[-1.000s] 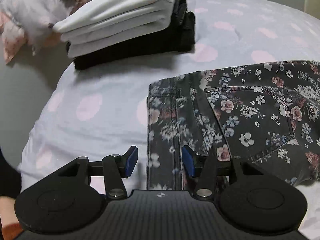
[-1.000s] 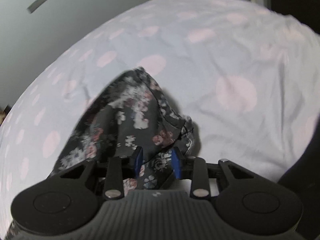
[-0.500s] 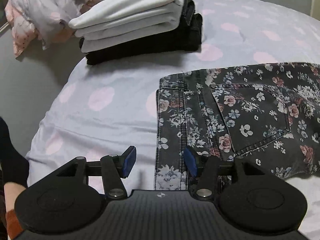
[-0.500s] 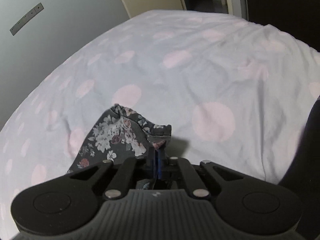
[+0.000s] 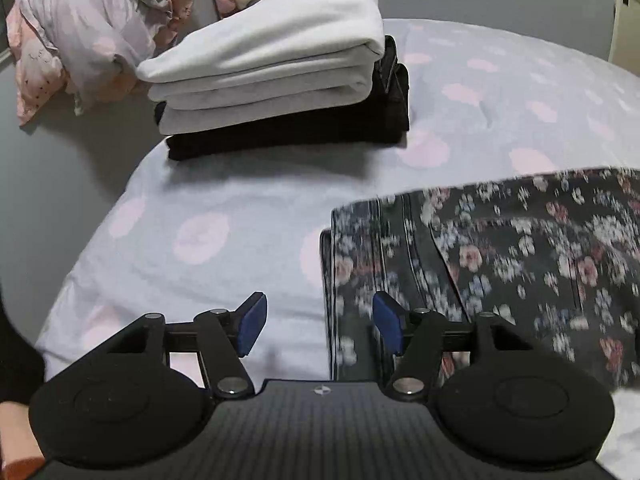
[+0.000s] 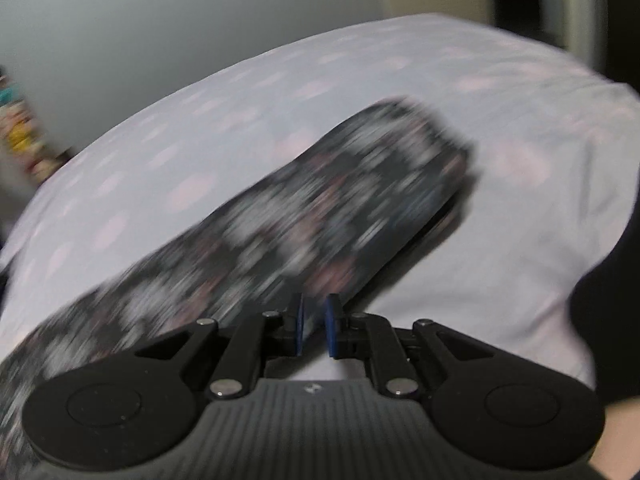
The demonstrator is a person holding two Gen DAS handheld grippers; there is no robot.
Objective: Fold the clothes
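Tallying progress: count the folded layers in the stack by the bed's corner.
4: white layer on top, upper grey layer under it, lower grey layer next, black layer at the bottom. Some may be one garment; others may be hidden.

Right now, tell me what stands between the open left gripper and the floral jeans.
Nothing visible: the left gripper hovers open at the edge of the dark floral denim jeans, only bare polka-dot bedsheet beneath.
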